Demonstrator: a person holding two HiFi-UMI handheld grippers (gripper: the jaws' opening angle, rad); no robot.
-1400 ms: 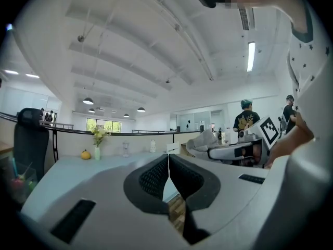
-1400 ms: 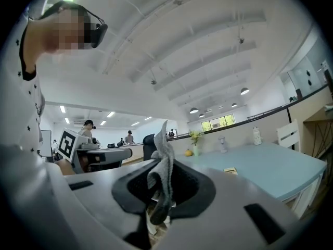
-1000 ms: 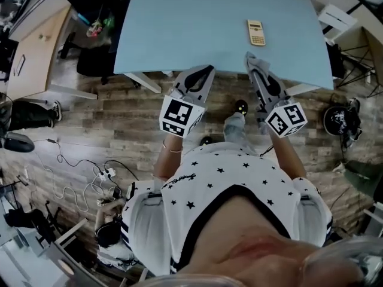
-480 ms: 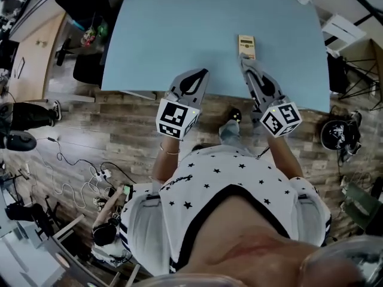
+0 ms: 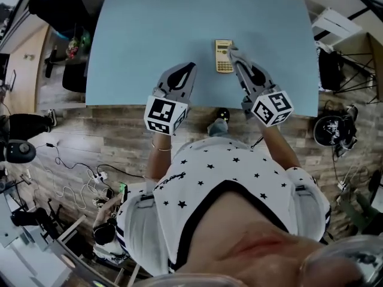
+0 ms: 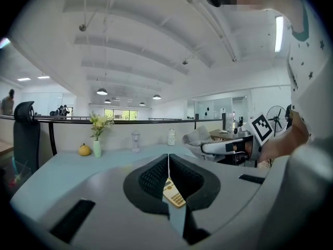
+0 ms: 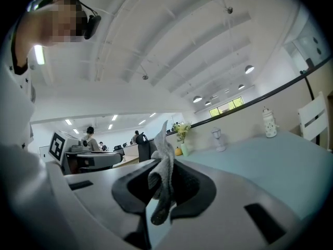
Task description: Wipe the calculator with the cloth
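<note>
Blue table [image 5: 149, 34], calculator [image 5: 224, 56], right hand-held gripper [image 5: 234, 57] clamping cloth [image 7: 163, 176]

Bright, even light from ceiling lamps [image 6: 102, 91]; heavy fisheye warp; black vignetted corners.

Table [image 5: 149, 34]: plain light blue

Calculator [image 5: 224, 57]: pale yellow-beige

Cloth [image 7: 162, 176]: uniform grey, no pattern

Left gripper [image 5: 191, 66] and right gripper [image 5: 233, 54]: light grey shells with black textured jaw pads

Marker cube [image 5: 163, 115] on each gripper: black-and-white square code on white faces

Shirt [image 5: 221, 172]: white, scattered small black stars, black band at the neckline

Floor [image 5: 90, 136]: brown-grey wood planks

Vase [image 6: 97, 149]: pale green, holding yellow-white flowers

Round object [image 6: 85, 150]: yellow
</note>
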